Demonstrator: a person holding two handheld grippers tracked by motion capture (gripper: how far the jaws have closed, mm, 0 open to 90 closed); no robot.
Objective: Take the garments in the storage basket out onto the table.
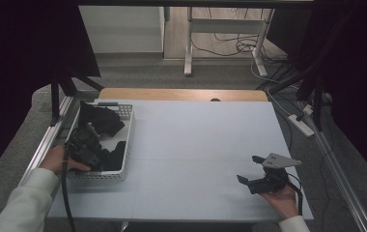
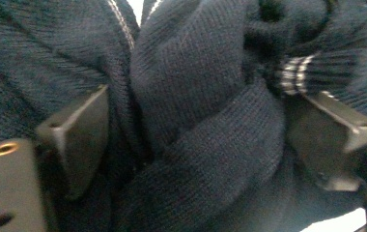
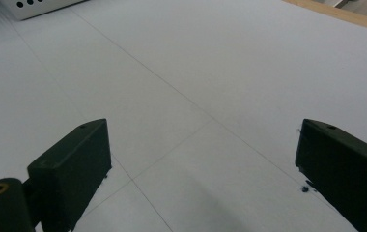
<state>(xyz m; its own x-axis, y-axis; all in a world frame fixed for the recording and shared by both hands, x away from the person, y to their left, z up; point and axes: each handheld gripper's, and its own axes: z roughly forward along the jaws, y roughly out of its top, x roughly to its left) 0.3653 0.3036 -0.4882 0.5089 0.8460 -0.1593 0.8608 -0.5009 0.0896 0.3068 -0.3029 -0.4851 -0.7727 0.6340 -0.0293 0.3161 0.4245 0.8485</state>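
On the pale grey tabletop (image 1: 196, 145), edged with wood at its far side, a white perforated plastic basket (image 1: 127, 140) is sitting at the left, holding dark knitted socks (image 2: 196, 145). Inside it, the left gripper (image 2: 198, 128) is straddling a fold of sock, jaws wide. Near the right edge, the right gripper (image 3: 203, 159) is hovering, gaping, empty. Beyond, cables are trailing across grey carpet.

Open white table (image 1: 196, 145) ahead of the right gripper (image 1: 249, 170); perhaps little slack inside the clothes-crowded basket (image 1: 129, 129).
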